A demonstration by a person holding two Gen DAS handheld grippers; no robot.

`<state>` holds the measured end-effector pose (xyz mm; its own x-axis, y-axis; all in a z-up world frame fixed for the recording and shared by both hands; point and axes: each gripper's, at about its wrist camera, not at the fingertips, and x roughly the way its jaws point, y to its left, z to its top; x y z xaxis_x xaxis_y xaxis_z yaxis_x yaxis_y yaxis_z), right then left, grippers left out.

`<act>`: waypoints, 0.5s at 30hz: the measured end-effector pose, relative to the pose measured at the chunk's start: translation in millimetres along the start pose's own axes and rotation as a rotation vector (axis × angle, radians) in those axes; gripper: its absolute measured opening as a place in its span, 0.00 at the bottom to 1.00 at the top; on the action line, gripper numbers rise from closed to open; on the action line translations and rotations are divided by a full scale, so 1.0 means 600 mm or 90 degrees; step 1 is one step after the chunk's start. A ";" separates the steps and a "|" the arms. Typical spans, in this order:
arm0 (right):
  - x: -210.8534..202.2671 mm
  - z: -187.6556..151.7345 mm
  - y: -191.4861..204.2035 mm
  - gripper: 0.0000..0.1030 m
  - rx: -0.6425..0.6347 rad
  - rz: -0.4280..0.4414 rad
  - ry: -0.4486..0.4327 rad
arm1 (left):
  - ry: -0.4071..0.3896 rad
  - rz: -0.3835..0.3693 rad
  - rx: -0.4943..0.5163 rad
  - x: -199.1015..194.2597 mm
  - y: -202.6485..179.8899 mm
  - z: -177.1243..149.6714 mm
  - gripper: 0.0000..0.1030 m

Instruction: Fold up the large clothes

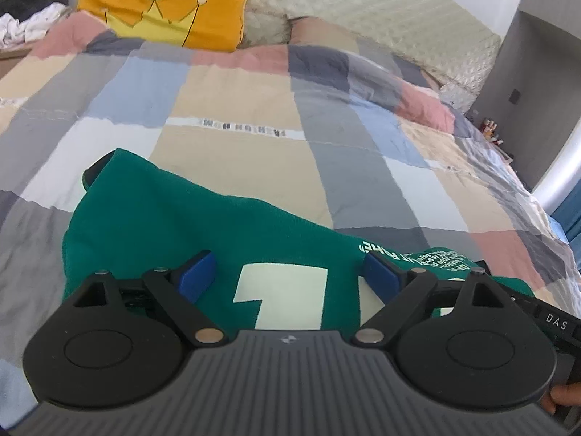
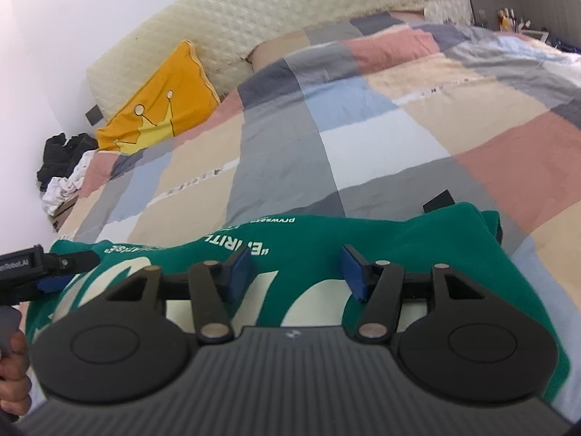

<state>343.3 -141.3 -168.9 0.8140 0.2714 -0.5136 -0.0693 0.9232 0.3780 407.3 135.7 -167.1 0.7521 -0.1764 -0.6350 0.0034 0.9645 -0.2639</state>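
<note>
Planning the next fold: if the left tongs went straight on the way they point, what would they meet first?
Probably the green shirt lying just ahead of the open left tongs, with the quilt under it. Depth is hard to judge here.

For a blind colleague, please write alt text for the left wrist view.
The left gripper hangs open over a green sweatshirt with white print, nothing between its blue pads. The garment lies on a patchwork duvet; a yellow crown cushion rests against the headboard.

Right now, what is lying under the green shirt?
The green shirt lies on the patchwork quilt. A black piece sticks out at its far edge; what it is, and anything else beneath, is covered.
</note>
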 end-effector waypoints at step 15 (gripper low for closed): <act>0.089 -0.005 -0.004 0.55 -0.037 -0.012 0.064 | 0.035 0.033 0.029 0.076 0.003 0.010 0.89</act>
<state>385.0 -128.0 -199.5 0.7538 0.2776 -0.5955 -0.0912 0.9418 0.3235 445.2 130.6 -192.4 0.7146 -0.1357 -0.6863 -0.0037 0.9803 -0.1977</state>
